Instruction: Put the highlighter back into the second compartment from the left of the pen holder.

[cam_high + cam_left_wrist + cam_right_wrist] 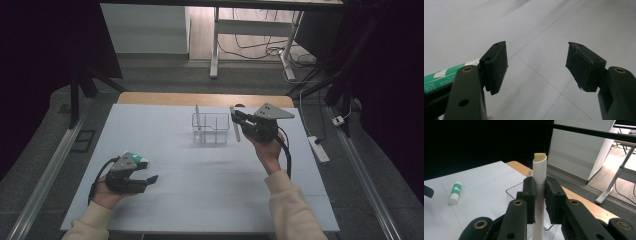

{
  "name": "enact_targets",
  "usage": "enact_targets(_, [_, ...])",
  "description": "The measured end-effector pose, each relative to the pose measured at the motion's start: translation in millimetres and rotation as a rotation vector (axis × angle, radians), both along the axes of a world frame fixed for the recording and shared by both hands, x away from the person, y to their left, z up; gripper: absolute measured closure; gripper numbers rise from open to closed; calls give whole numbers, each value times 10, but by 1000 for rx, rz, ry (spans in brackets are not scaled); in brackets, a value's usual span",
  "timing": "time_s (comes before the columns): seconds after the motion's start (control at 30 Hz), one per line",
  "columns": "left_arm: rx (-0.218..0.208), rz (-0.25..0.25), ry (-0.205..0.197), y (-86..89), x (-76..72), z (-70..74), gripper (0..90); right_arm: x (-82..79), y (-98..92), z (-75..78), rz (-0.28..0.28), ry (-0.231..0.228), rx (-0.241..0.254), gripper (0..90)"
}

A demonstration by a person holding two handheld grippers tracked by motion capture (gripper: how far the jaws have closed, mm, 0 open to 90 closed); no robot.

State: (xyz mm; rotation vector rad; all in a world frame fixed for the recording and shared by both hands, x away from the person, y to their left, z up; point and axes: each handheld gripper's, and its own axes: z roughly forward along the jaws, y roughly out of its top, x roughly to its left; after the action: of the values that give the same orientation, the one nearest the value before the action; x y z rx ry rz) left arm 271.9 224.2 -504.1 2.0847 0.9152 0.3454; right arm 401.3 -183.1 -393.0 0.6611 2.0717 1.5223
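The right tongs (540,195) are clamped on a white eraser stick (539,172), an upright tube with a cream tip showing at its slanted top. In the right gripper view the two black pads press on the tube from both sides, with its upper part rising above them and its lower part running down between the jaw arms. In the high view the right tongs (235,118) hold the eraser stick (234,122) upright just beside the right-hand wall of a clear plastic organiser (211,128); whether tube and wall touch cannot be told. A thin pale stick (197,117) stands in the organiser's left compartment.

The left tongs (152,178) lie low, well apart from the organiser, near the front left part of the white desk (200,170). In the left gripper view the left tongs (536,66) stand wide apart with bare desk between the pads. A green and white glue stick (138,159) lies flat on the desk, just beside the left tongs on the side towards the organiser, and its green label (441,76) shows beside one jaw.
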Motion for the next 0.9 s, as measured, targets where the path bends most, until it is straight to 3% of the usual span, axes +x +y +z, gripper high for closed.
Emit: enact_targets(0.9, [-3,-1,5,13,13,-14,336,256,255,32,3,19,65,779])
